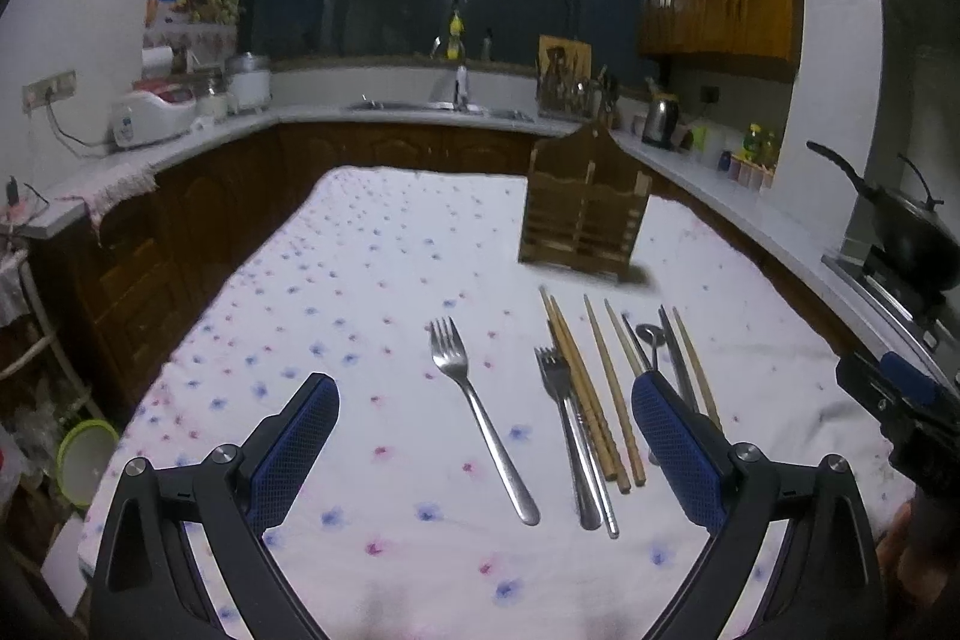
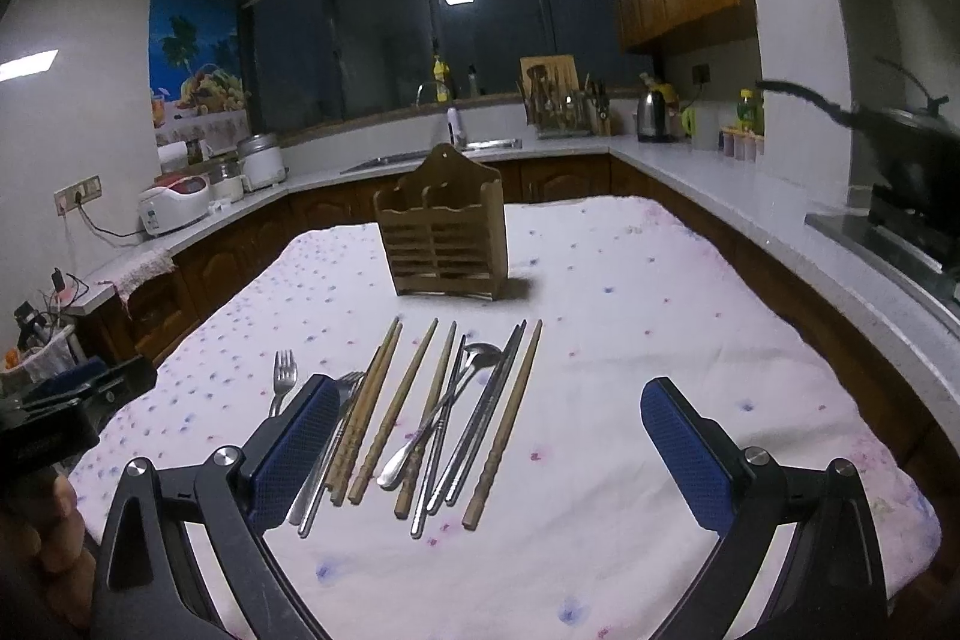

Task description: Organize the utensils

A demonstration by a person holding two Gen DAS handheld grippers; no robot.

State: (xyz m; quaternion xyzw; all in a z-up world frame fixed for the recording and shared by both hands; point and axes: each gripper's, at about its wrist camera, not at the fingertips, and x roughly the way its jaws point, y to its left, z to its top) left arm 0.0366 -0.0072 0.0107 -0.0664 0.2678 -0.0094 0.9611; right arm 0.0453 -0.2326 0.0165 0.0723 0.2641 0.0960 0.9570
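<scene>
A wooden utensil holder (image 1: 585, 205) (image 2: 444, 235) stands upright on the floral tablecloth (image 1: 372, 280) (image 2: 630, 316). In front of it lie several wooden chopsticks (image 1: 579, 388) (image 2: 399, 409), metal chopsticks (image 2: 480, 415), a metal spoon (image 2: 447, 403) (image 1: 651, 340) and two forks: one fork (image 1: 480, 415) (image 2: 283, 379) lies apart to the left, the other fork (image 1: 564, 430) lies against the chopsticks. My left gripper (image 1: 485, 391) is open and empty above the lone fork. My right gripper (image 2: 491, 400) is open and empty above the pile.
Kitchen counters (image 1: 198, 139) (image 2: 690, 166) wrap around the table on three sides, with a sink (image 1: 444, 106), a kettle (image 2: 651, 115), rice cookers (image 2: 174, 208) and a black wok (image 1: 912, 235) on a stove at the right. The right gripper shows at the right edge of the left wrist view (image 1: 900, 394).
</scene>
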